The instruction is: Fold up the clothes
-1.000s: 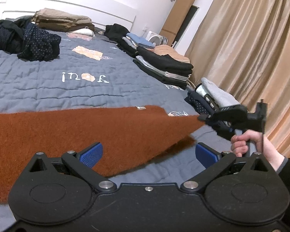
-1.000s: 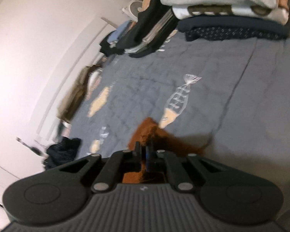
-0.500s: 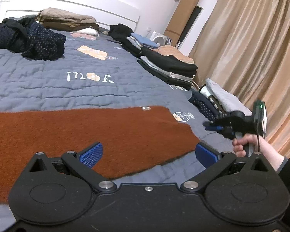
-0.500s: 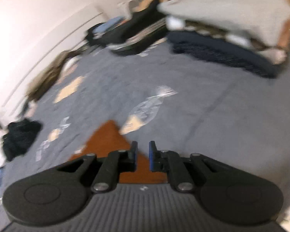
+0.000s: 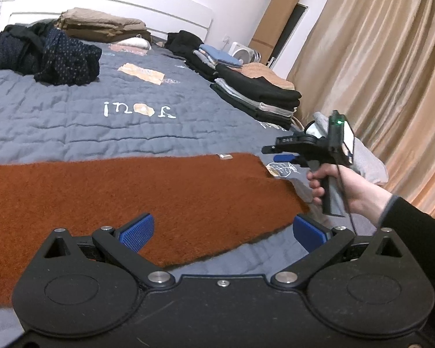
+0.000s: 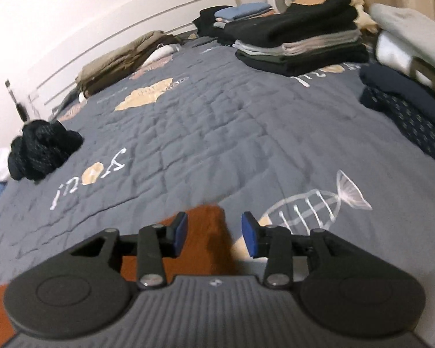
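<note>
Left wrist view, left gripper (image 5: 221, 233) wide apart over rust cloth (image 5: 124, 194), right gripper (image 6: 214, 233) just parting, empty

Home bedroom: quilted bed (image 5: 136, 133), headboard (image 5: 116, 3), curtains (image 5: 391, 72)

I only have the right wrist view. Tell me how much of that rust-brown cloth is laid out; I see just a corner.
Observer: The rust-brown cloth lies spread flat in a long strip across the quilt. It runs off the left edge of the left wrist view.
Operator: Report the left claw.
Observer: The left claw is wide open above the cloth's near edge, gripping nothing.
Operator: Now describe my right claw from outside.
Observer: The right claw hovers by the cloth's right-hand end, clear of the fabric. Its jaws have just been opening, and nothing is held between them.
</note>
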